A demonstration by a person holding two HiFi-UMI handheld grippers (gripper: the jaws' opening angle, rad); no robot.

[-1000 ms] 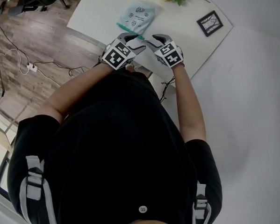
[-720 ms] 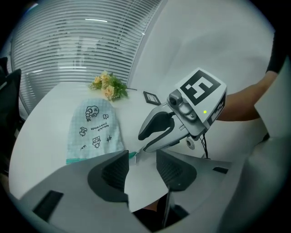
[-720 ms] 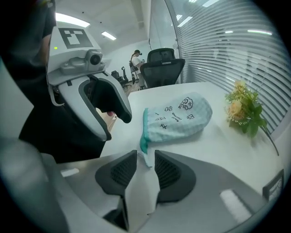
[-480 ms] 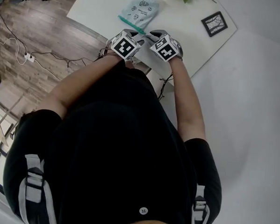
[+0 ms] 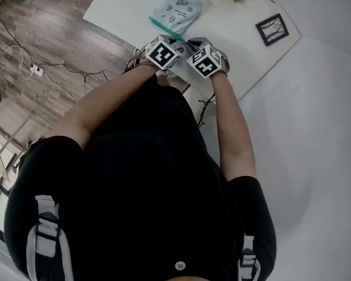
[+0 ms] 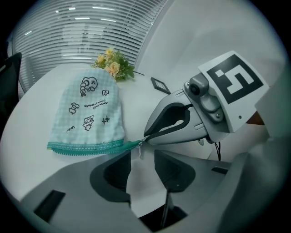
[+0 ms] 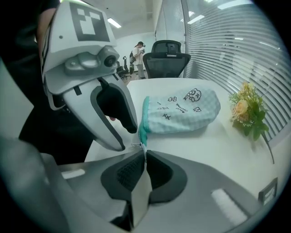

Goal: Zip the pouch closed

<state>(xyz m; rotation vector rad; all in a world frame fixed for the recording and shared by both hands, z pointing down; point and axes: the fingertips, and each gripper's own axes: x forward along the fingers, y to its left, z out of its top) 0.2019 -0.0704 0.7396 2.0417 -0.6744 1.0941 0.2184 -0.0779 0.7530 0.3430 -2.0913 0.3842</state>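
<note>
A pale blue checked pouch (image 5: 177, 9) with small drawings lies flat on the white table (image 5: 239, 52). Its teal zipper edge (image 6: 86, 146) faces me. In the right gripper view, my right gripper (image 7: 144, 158) has just closed and is shut on the zipper's near end (image 7: 142, 136). The left gripper view shows those right fingertips (image 6: 150, 135) pinching that end, with the small metal pull (image 6: 139, 149) dangling below. My left gripper (image 6: 138, 160) has been closing but stands open; the pull hangs just ahead of its gap, untouched. In the head view both marker cubes sit side by side at the pouch's near edge.
A bunch of artificial flowers (image 6: 113, 67) and a small black picture frame (image 5: 270, 28) lie beyond the pouch. The table's near edge runs just under my hands. An office chair (image 7: 166, 59) stands past the far end. Cables (image 5: 38, 71) trail over the wooden floor at the left.
Both grippers have sunk toward the pouch's near edge and drawn closer together, rolling a little. The pouch has stayed where it was on the table.
</note>
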